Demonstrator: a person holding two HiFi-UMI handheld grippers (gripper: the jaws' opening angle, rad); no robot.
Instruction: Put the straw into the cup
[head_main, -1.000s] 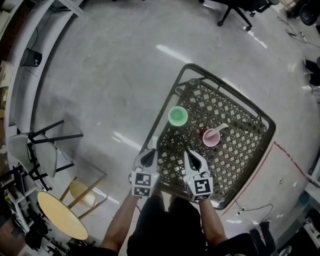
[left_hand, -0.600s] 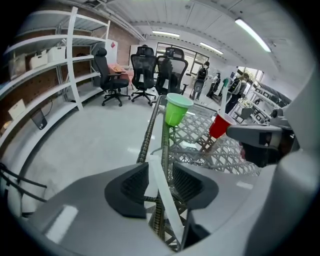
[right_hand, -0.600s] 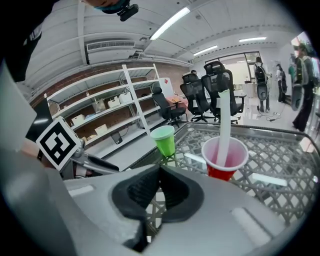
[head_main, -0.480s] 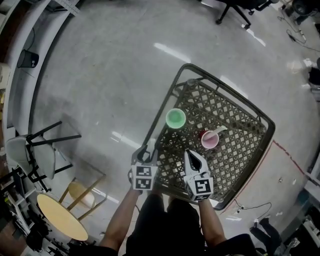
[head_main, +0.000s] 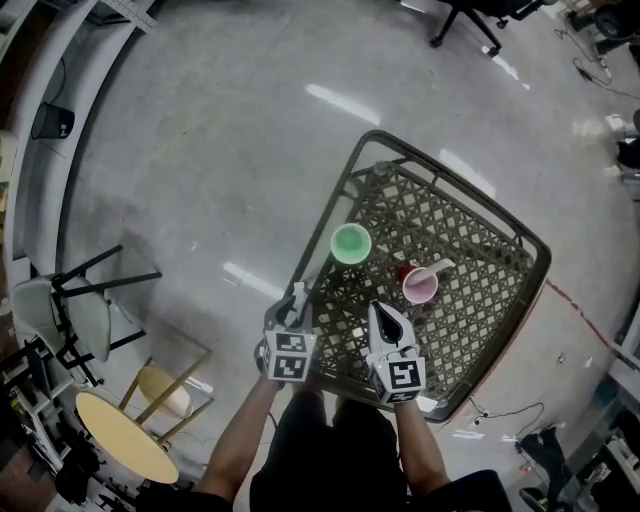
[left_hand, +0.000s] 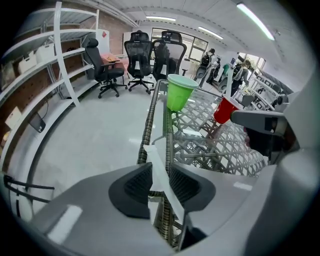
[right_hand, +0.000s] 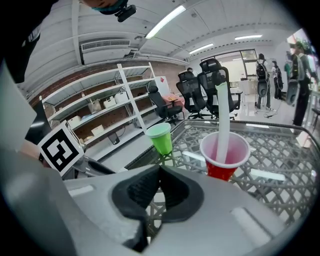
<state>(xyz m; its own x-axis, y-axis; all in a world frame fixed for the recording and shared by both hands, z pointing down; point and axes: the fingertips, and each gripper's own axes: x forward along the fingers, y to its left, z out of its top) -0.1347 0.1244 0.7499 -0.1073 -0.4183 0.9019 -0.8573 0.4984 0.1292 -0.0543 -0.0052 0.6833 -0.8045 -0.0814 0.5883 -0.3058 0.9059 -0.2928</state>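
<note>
While the left tongs (left_hand: 160, 174) had just been closing, a white straw (left_hand: 154, 159) lay between their pads, crossing them aslant and touching both. They were pinching it at the 8 o'clock rim of the mesh bench (head_main: 470, 230). The right tongs (right_hand: 159, 174) were pressed together with nothing in them, over the near mesh.

From the left tongs the green cup (head_main: 351, 243) stood at 1 o'clock, close to that same rim and seemingly empty. The red cup (head_main: 420, 285), at 2 o'clock and farther in, already held a second straw (right_hand: 222, 120).

The slanted hold looked like the weak point. On lifting, the straw could pivot or slide out of the pads. Its lower end sat against the rim bars and might snag in the mesh. The green cup looked light and stood near the edge. A straw arriving off-centre could tip it over the side, since nothing steadied it.
</note>
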